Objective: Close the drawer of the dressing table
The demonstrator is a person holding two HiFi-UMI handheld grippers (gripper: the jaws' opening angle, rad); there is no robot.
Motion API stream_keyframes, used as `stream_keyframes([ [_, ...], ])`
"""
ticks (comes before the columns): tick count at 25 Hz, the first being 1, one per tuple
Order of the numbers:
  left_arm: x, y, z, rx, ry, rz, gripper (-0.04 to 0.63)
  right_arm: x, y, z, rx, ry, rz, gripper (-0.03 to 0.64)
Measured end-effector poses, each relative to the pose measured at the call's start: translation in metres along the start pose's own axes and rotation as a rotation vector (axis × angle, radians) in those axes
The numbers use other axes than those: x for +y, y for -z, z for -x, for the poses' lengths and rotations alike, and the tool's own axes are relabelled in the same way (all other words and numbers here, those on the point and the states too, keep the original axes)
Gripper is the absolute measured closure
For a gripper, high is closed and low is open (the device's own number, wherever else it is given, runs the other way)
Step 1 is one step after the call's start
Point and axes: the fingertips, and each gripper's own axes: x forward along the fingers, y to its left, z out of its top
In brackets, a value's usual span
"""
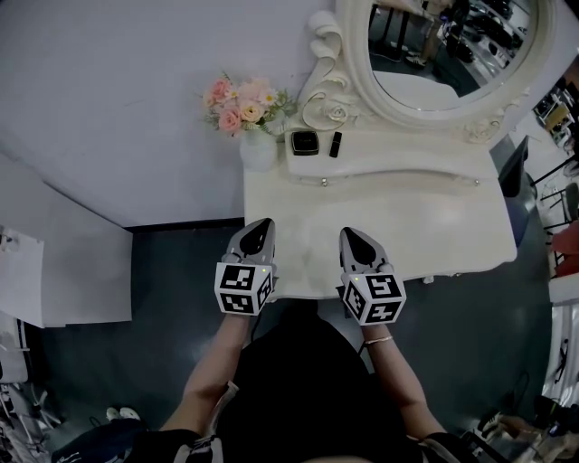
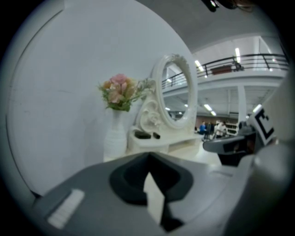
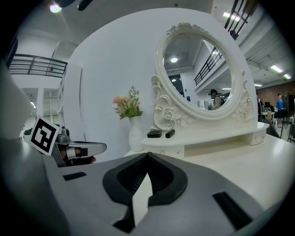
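Left claw (image 1: 261, 224), right claw (image 1: 352, 232), parallel, closed

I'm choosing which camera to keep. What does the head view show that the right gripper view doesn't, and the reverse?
Head view only: the person's forearms and the dark floor. Right gripper view only: a balcony railing and a ceiling light. Both: the dressing table, its oval mirror, the flower vase and the black case.

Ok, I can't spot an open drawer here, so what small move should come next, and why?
Probably draw both back a little. The left tongs and right tongs are shut and empty above the table's front edge, and no drawer shows past that edge.
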Motion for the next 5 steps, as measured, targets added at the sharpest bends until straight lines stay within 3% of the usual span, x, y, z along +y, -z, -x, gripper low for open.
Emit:
stream_keyframes([
  [5,0.0037,-0.0019,-0.0025,-0.002,-0.003,-0.002,0.589,0.0013,-0.0009,-0.0044,-0.002,-0.006,-0.001,0.612],
])
